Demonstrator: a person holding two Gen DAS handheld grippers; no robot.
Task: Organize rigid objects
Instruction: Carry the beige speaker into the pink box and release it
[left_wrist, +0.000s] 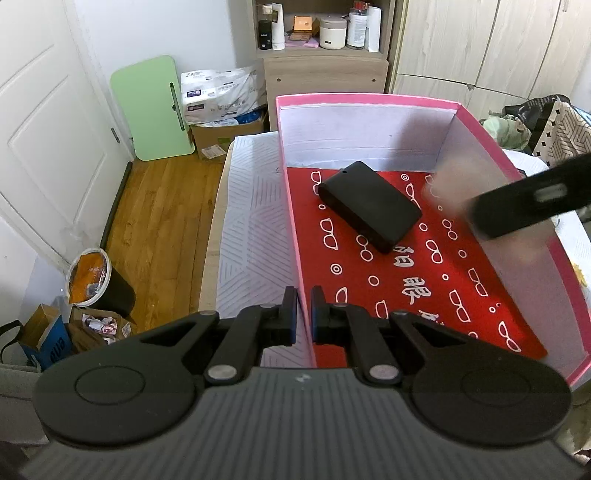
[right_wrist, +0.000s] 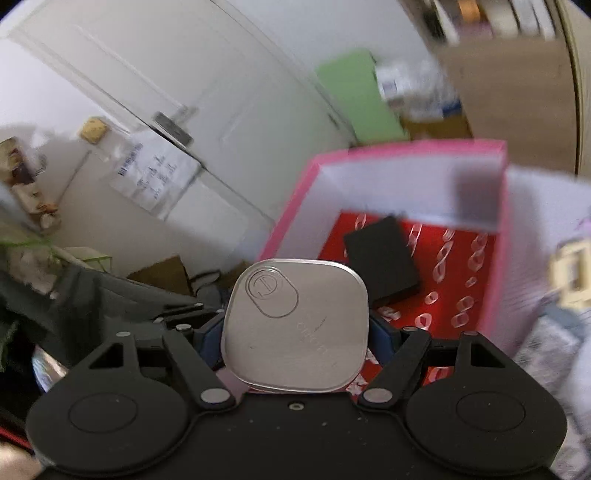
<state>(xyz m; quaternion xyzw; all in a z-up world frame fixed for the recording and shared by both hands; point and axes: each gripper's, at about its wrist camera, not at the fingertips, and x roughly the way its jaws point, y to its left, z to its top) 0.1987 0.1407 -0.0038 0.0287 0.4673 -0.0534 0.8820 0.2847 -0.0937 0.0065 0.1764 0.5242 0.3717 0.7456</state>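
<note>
1. Left wrist view, bottom centre: the left gripper (left_wrist: 303, 314) is clenched on the near left wall of the pink box (left_wrist: 291, 206), one finger outside the wall and one inside.
2. Just beyond those fingers, the box floor is lined with a red cloth (left_wrist: 436, 280) printed with white spectacles and some characters.
3. At the middle of that view a black case (left_wrist: 369, 205) lies flat on the red cloth, towards the far end of the box and turned at an angle to its walls.
4. At the right edge of the same view a blurred dark bar, part of the right gripper (left_wrist: 532, 195), reaches in over the right wall of the box.
5. Right wrist view, lower centre: the right gripper (right_wrist: 295, 332) has its fingers spread wide and pressed on both sides of a silver square case (right_wrist: 295, 328) with rounded corners, a round emblem on its upper left.
6. Beyond the silver case, right of centre, the pink box (right_wrist: 291, 218) shows blurred, with the black case (right_wrist: 382, 262) on its red cloth (right_wrist: 461, 280).
7. Past the box, upper left in the left wrist view, a green board (left_wrist: 151, 110) leans by a white door (left_wrist: 44, 140).
</note>
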